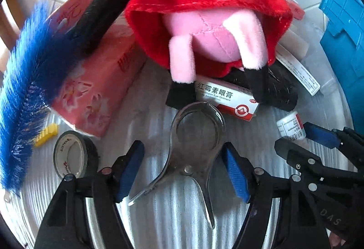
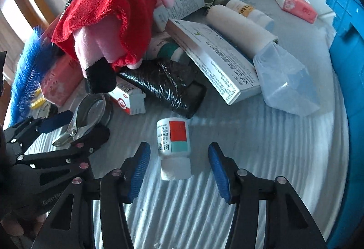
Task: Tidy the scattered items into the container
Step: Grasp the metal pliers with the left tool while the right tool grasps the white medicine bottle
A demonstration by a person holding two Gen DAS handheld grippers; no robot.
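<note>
Little looks tidied: the left gripper (image 1: 184, 171) straddles the metal clamp (image 1: 193, 146) ungripped, the right gripper (image 2: 179, 171) brackets the pill bottle (image 2: 174, 146) untouched, blue container (image 2: 348, 49) at three o'clock.

Plush pig (image 1: 211, 28) head hidden under red cloth; blue bin (image 2: 348, 49) cut off at edge.
</note>
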